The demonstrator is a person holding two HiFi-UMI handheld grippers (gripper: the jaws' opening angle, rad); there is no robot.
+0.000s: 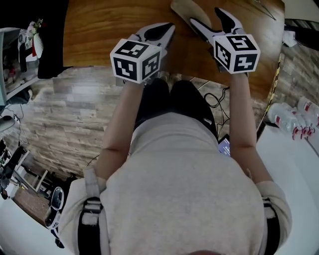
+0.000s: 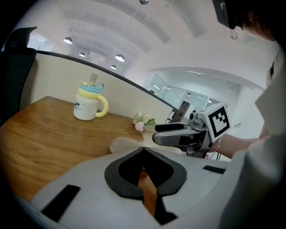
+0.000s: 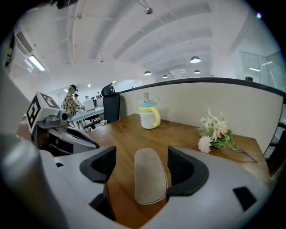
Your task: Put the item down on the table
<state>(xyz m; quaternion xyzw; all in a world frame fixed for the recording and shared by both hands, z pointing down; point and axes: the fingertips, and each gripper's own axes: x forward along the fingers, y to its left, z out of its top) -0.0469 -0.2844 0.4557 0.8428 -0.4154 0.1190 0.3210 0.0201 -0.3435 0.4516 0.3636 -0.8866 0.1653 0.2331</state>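
Observation:
A beige oval pad [image 3: 149, 176] lies flat on the wooden table [image 3: 120, 134]. My right gripper [image 3: 145, 163] hovers above it with its jaws wide open, and the pad shows in the gap without being pressed. The head view shows the same pad [image 1: 185, 9] at the table's near edge, under the right gripper [image 1: 213, 20]. My left gripper [image 2: 143, 150] is shut with nothing in it, beside the pad [image 2: 123, 144], and sits at the left [image 1: 168, 29]. From the left gripper view the right gripper [image 2: 176, 134] stands to the right.
A white mug with a yellow handle and blue lid [image 3: 149, 115] stands at the table's back by the partition. A small flower bunch [image 3: 216, 134] lies at the right. Water bottles [image 1: 294, 117] lie on a white surface at the right. A cable [image 1: 215, 97] trails on the floor.

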